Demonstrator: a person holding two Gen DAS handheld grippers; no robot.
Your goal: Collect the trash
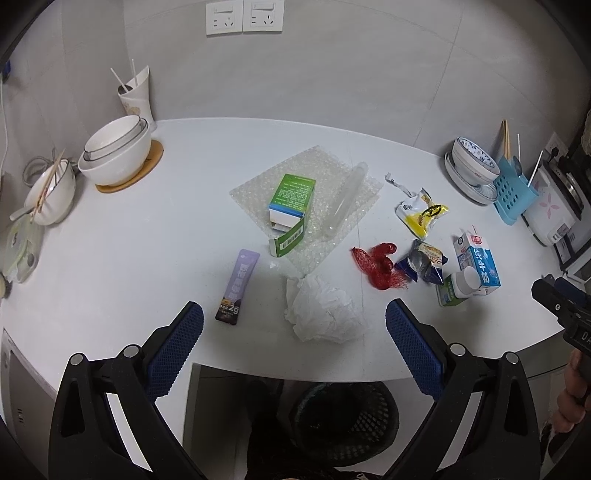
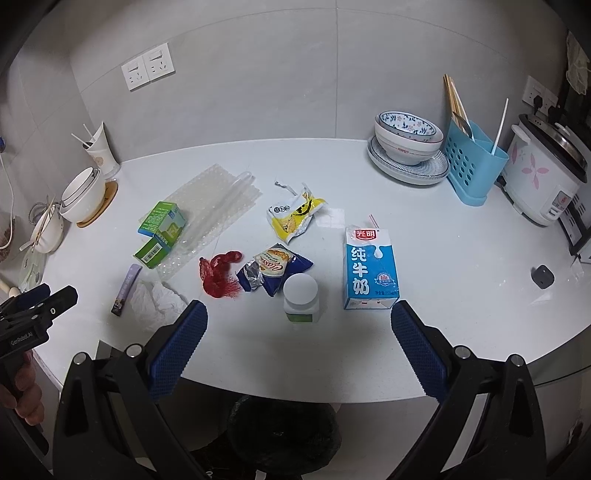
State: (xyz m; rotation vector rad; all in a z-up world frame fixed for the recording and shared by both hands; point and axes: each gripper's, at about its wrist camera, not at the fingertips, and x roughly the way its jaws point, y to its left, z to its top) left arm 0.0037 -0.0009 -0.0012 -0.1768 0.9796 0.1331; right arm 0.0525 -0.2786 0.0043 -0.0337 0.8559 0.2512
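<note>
Left hand-held gripper [image 1: 294,321] and right hand-held gripper [image 2: 299,319] both spread, empty, one milk carton [image 2: 370,268], two snack wrappers [image 2: 295,215]

Left wrist view: looks from the near edge across the tabletop [image 1: 110,258] toward the wall, left of centre.
Right wrist view: same edge, further right, angled slightly left.
Shared: milk carton [image 2: 370,267], red net [image 1: 376,264], wall sockets [image 1: 244,16].

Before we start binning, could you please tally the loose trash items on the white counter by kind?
Cartons and boxes: 2, milk carton, green box
Wrappers and sachets: 3
Plastic bottle: 1
Crumpled tissue: 1
Red mesh net: 1
Bubble wrap: 1
Total: 9
</note>
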